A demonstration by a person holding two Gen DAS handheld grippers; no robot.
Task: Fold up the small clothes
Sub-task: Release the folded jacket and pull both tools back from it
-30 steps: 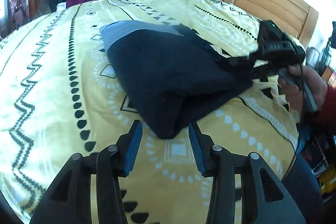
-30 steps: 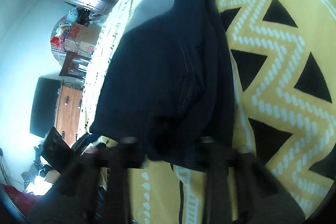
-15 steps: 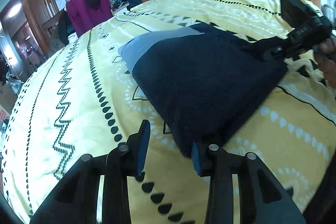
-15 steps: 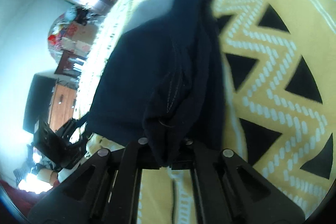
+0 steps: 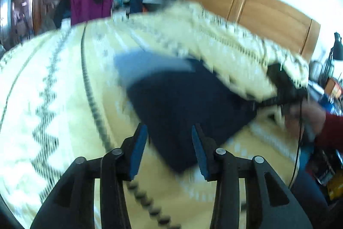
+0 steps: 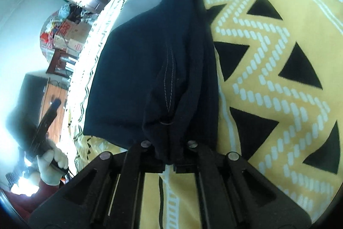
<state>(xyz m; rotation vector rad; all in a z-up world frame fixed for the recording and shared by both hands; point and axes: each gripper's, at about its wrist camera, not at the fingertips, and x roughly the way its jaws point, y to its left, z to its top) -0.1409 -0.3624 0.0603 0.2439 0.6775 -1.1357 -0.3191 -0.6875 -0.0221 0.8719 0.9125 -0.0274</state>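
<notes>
garment: dark navy garment (image 5: pixel 188 106) lies on the yellow patterned bedspread (image 5: pixel 64 100), partly folded, with a grey panel (image 6: pixel 143 3) at its far end. Looks like shorts or a small top, I can't tell which.
right hand-held gripper (image 6: pixel 169 156): clamped on a bunched edge of the garment at the near right side. A stitched seam (image 6: pixel 169 76) runs straight up from the pinch.
left hand-held gripper (image 5: pixel 169 149): fingers (image 5: pixel 138 149) apart, nothing between them. The near corner of the garment sits just ahead of them, overlapping the right-hand finger; I can't tell if it touches.
view quality: left wrist view is motion-blurred, so I trust the right wrist view for detail.
step in hand: my read is that I hold the right edge and bring the left in to catch the near corner for the next fold.
how to do it well: take the left corner as a single stack of layers, deep enough not to slip. Lift both sides to matching height, keep the cloth taut between them, carry it over toward the grey panel and line the edges up before letting go.
risk: the right pinch is bunched, so the fold may come out lumpy. I would smooth it after laying it down.
background: wooden headboard (image 5: pixel 268 14) at the far right, piled clothes (image 5: pixel 92 1) at the far left.
</notes>
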